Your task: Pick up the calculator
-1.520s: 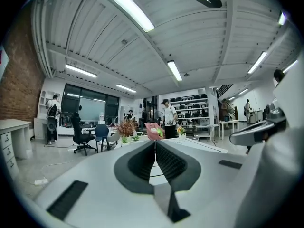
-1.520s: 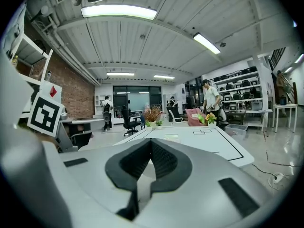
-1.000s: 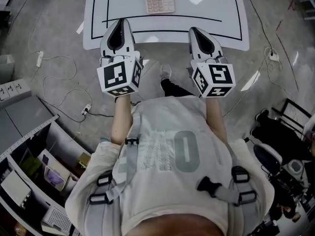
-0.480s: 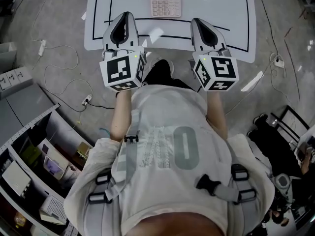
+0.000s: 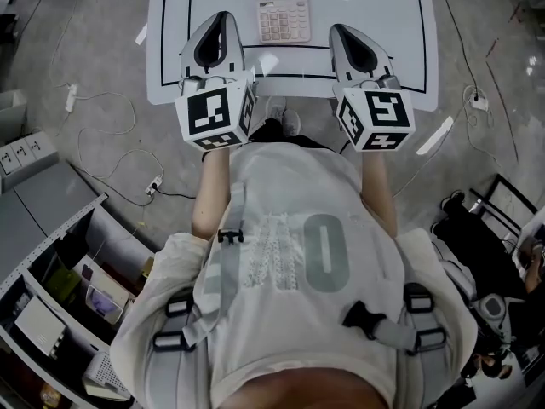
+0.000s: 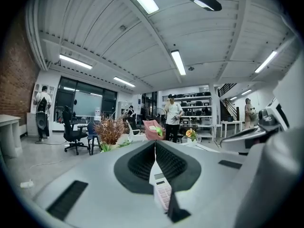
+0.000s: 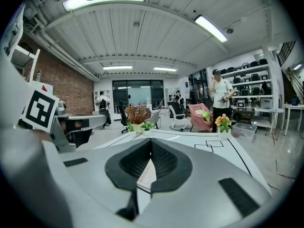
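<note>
Nearest to the person, the left gripper [image 5: 221, 17] and the right gripper [image 5: 339, 29] were held above the near edge of the white table [image 5: 409, 24], one on each side of the calculator [image 5: 283, 15]. The jaws of both grippers were seen pressed together, and nothing was clamped in either of them. The calculator was lying flat on the table, inside the black line, between the two grippers and not touched by either. In the left gripper view its keys were seen just ahead of the closed jaws. Well beyond the calculator, potted plants [image 7: 137, 113] were seen at the far end of the table. The step in hand was judged to be the approach. For the next move, one gripper would need to be opened, lowered and brought around an edge of the calculator.
</note>
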The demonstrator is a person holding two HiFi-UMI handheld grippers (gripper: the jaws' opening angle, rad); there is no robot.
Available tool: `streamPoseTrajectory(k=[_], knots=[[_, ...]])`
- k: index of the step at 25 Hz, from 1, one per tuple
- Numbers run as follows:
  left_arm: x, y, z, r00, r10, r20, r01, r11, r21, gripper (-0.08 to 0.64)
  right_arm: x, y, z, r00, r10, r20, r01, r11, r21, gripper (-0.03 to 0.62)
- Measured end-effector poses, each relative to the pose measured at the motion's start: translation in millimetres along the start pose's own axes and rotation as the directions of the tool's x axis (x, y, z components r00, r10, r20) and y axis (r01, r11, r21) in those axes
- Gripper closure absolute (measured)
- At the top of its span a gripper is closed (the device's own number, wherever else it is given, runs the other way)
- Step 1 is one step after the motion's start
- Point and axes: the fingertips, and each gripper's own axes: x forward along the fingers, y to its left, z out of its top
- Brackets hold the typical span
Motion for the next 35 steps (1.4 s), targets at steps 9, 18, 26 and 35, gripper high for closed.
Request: streamPoseTrajectory(k=[9, 18, 26, 35], knots=[[21, -2, 11, 0.999, -0.046, 0.020, 0.046, 0.999, 0.015, 0.537, 15, 4, 5, 1.000, 0.002, 0.013, -0.002, 1.000, 0.021, 0.588], [30, 9, 16, 0.999, -0.042, 0.032, 0.041, 0.999, 0.032, 0.537, 28, 7, 5, 0.998, 0.061, -0.004, -0.061, 0.995, 0.085, 0.355], [37, 16, 16, 0.998, -0.044, 0.036, 0.043, 0.998, 0.034, 0.537, 35, -3, -7, 0.999, 0.024, -0.031, -0.020, 0.991, 0.129, 0.147], [47, 20, 11, 0.998, -0.051, 0.031, 0.050, 0.998, 0.024, 0.537, 53, 1, -24, 0.992, 0.023, -0.120, -0.018, 0.999, 0.044, 0.147]])
